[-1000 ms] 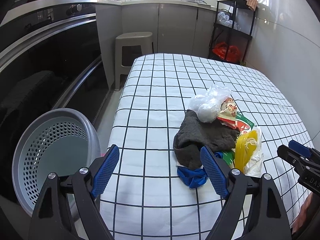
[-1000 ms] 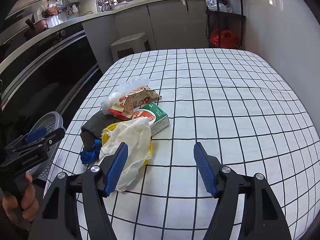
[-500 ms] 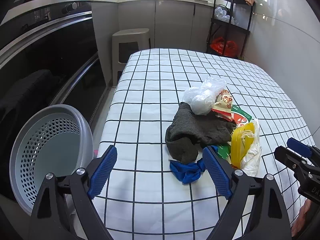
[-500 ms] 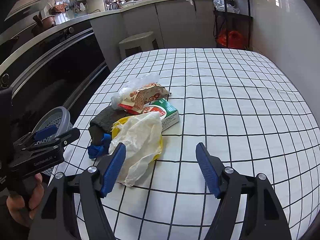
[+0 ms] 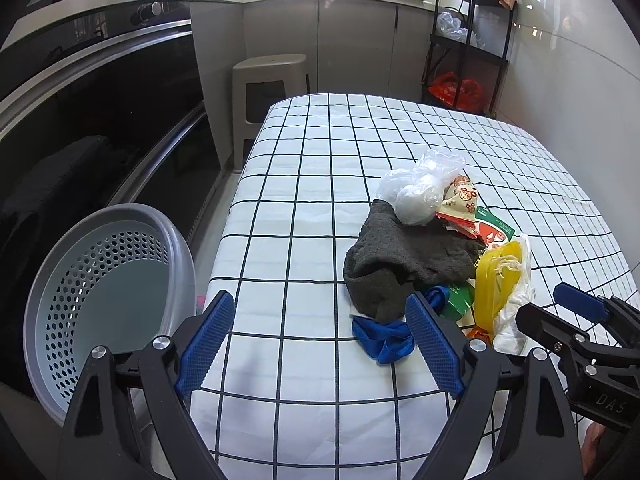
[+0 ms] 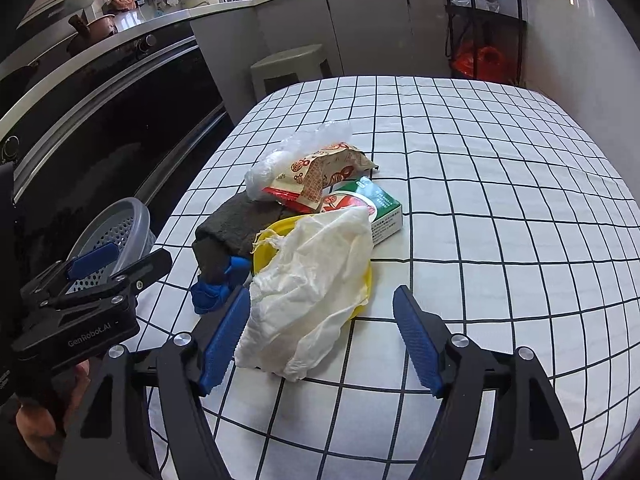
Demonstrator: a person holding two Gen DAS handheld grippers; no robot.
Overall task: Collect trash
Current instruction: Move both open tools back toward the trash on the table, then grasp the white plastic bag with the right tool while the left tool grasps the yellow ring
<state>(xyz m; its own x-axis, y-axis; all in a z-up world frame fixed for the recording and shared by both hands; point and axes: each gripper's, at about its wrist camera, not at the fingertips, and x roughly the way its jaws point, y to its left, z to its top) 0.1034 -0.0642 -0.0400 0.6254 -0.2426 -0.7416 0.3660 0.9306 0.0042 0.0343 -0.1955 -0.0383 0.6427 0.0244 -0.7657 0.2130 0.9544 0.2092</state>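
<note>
A pile of trash lies on the checked table [image 5: 320,184]. It holds a grey cloth [image 5: 400,264], a clear plastic bag [image 5: 420,192], a snack wrapper [image 6: 320,176], a green box [image 6: 380,208], a yellow lid [image 6: 362,284], a crumpled white wrap [image 6: 312,280] and a blue scrap [image 5: 384,336]. My left gripper [image 5: 320,340] hovers open just short of the blue scrap and cloth. My right gripper [image 6: 320,340] stands open over the table's near edge. The white wrap's near end reaches between its fingers, and the pads do not press it.
A grey perforated basket [image 5: 104,292] stands off the table's left edge, beside the dark oven front. A stool [image 5: 272,80] and a black shelf rack [image 5: 472,40] stand beyond the far end. Each gripper shows in the other's view: left gripper [image 6: 128,256], right gripper [image 5: 548,308].
The right gripper has come closer to the white wrap, and its jaws stand slightly wider. The left gripper has hardly moved.
</note>
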